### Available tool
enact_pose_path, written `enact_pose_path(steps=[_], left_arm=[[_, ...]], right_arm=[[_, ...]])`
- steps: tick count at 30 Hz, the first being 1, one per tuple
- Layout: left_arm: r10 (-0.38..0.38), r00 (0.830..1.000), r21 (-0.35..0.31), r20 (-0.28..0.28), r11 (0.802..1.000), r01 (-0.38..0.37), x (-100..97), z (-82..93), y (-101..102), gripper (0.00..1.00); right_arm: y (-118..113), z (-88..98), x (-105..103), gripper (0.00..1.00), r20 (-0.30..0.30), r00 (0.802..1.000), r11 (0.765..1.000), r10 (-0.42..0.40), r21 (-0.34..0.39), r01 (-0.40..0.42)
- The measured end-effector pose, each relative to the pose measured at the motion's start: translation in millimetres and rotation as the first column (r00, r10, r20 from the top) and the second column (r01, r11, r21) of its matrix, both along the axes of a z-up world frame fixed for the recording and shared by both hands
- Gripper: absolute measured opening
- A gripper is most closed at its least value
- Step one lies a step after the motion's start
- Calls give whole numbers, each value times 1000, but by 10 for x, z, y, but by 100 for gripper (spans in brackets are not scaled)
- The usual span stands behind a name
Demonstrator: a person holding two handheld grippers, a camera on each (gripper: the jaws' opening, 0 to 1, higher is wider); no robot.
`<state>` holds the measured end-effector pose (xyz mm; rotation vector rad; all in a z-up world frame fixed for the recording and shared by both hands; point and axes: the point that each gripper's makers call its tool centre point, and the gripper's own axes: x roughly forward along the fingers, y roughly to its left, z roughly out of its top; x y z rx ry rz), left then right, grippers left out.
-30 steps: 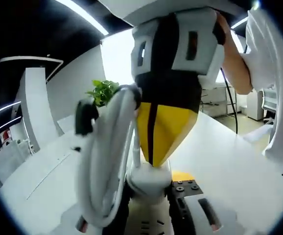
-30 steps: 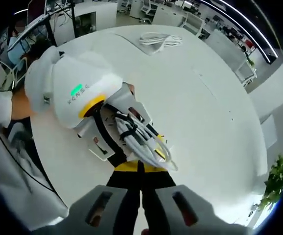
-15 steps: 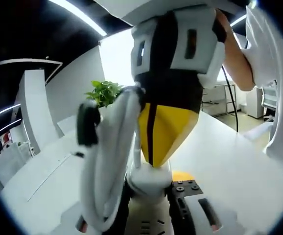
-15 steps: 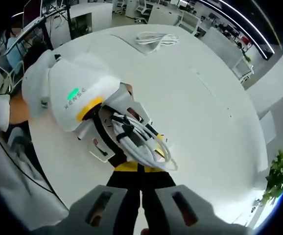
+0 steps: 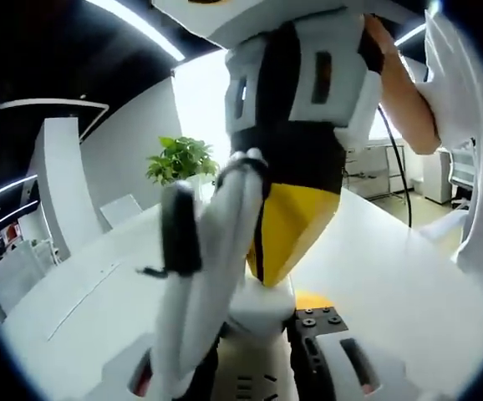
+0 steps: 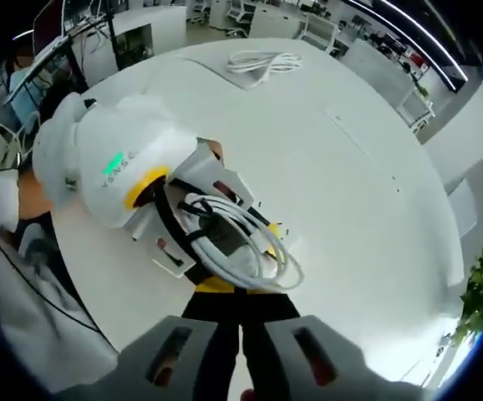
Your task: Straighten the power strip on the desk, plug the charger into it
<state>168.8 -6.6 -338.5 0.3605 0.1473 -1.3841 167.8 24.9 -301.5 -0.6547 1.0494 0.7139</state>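
Two claws meet nose to nose here. My left claw [image 5: 256, 338] is clamped on the white charger [image 5: 260, 307], which sits low between its jaws in the left gripper view, though the left jaw is mostly hidden behind the charger's looped cable [image 5: 212, 276]. A black strap [image 5: 180, 230] binds that cable, and the loops blur at this range.

My right claw [image 5: 261, 274] comes down from above in that same view, its yellow fingers [image 5: 296, 221] pressed together along a thin dark seam, tips touching the charger's top. Whether they pinch any part of it I cannot tell; the contact is covered.

From the right gripper view the charger body is buried under the cable loops and my left claw's white housing. That view does give me the wide white desk [image 6: 342, 192] below, and a bundle of white cord [image 6: 263, 61] lying well apart at its far side; the power strip itself I cannot make out there.

Back in the left gripper view, a green plant [image 5: 180, 159] stands at the desk's far edge, and a bare arm [image 5: 400, 88] is cut off at the upper right
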Motion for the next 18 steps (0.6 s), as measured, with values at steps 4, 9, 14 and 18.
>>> enact_pose_path(steps=[4, 9, 14, 18], left_arm=[[5, 1000, 0, 9, 1000, -5, 3, -6, -2, 33], [7, 1000, -1, 8, 1000, -7, 7, -8, 2, 33], [8, 1000, -3, 4, 1000, -8, 5, -9, 1, 33], [7, 1000, -3, 9, 1000, -7, 6, -7, 2, 33]], right_arm=[[-39, -14, -39, 0, 2, 1000, 999, 4, 49, -4], [-29, -22, -51, 0, 61, 998, 1000, 24, 5, -24], [-57, -8, -34, 1, 74, 997, 999, 28, 21, -30], [-57, -12, -43, 1, 72, 997, 999, 17, 38, -20]])
